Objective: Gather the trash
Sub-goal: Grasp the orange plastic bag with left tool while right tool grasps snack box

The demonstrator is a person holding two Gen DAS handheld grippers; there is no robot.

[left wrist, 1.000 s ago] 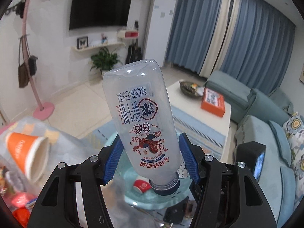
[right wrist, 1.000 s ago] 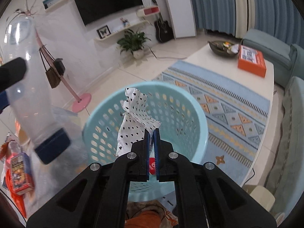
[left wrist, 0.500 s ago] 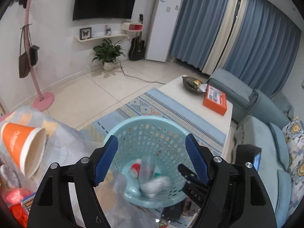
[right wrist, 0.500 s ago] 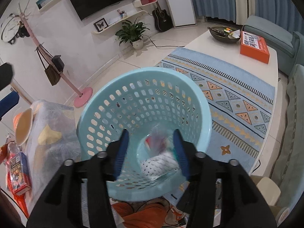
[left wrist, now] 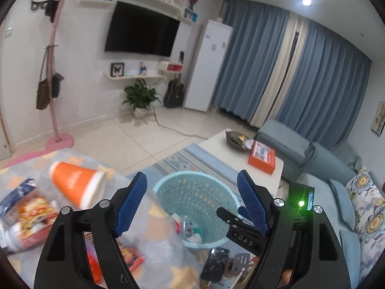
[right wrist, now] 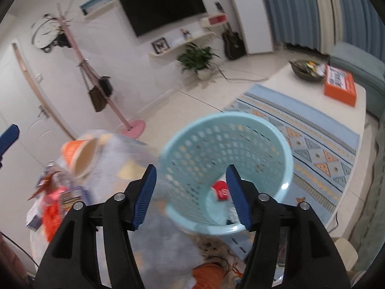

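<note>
Left gripper (left wrist: 191,203) spread wide with nothing between its jaws; right gripper (right wrist: 191,193) just parted, likewise empty. Plastic bottle (left wrist: 190,225) lay inside the turquoise basket (left wrist: 216,187), beside a red cup (right wrist: 220,190); orange paper cup (left wrist: 74,184) tipped over on the table

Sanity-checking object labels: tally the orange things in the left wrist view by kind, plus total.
Orange paper cup, on its side on the table: 1
Orange box on the white coffee table: 1
Total: 2
The red-orange packets at the table's near edge are too blurred to count.
</note>
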